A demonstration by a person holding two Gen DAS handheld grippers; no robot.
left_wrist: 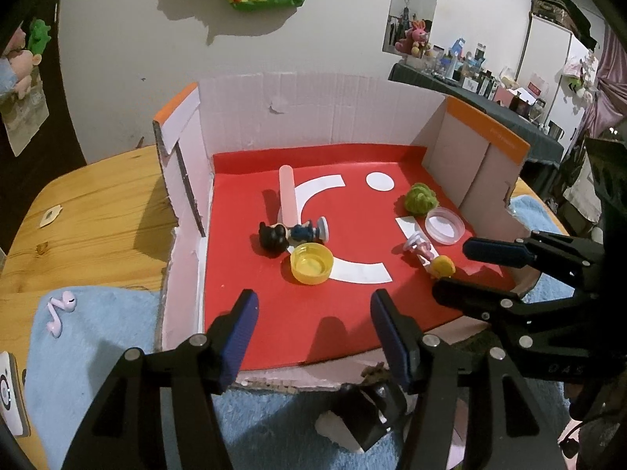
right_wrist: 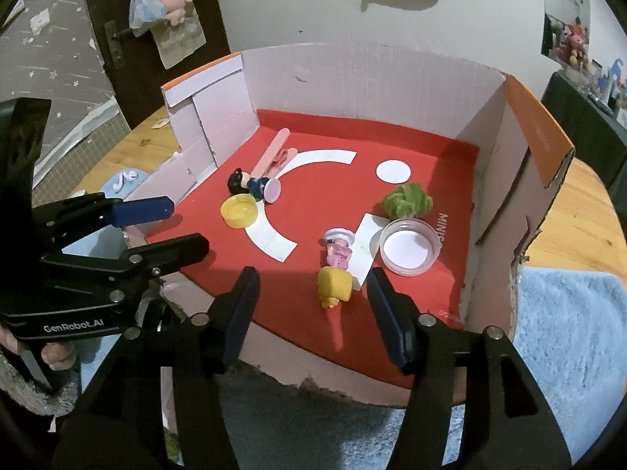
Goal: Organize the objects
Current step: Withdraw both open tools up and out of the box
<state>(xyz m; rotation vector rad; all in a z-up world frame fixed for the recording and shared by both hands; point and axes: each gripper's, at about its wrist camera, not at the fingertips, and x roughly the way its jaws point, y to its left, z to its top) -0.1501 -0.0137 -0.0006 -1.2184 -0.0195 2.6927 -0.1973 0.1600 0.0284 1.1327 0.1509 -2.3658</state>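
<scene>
Six small things already lie on the red mat point(right_wrist: 411, 149) of your open cardboard box point(right_wrist: 352, 78), the yellow-haired pink doll figurine point(right_wrist: 337, 264) just ahead of your released, empty right gripper point(right_wrist: 311, 315), your left gripper point(left_wrist: 311, 337) equally unclenched, so any finer arranging looks unfinished.

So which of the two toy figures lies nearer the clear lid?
The yellow-haired pink figure, lying right beside the clear lid; the black-haired figure lies by the yellow cap.

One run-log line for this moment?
left tongs: open, empty | right tongs: open, yellow-haired figurine lying free | red mat
</scene>
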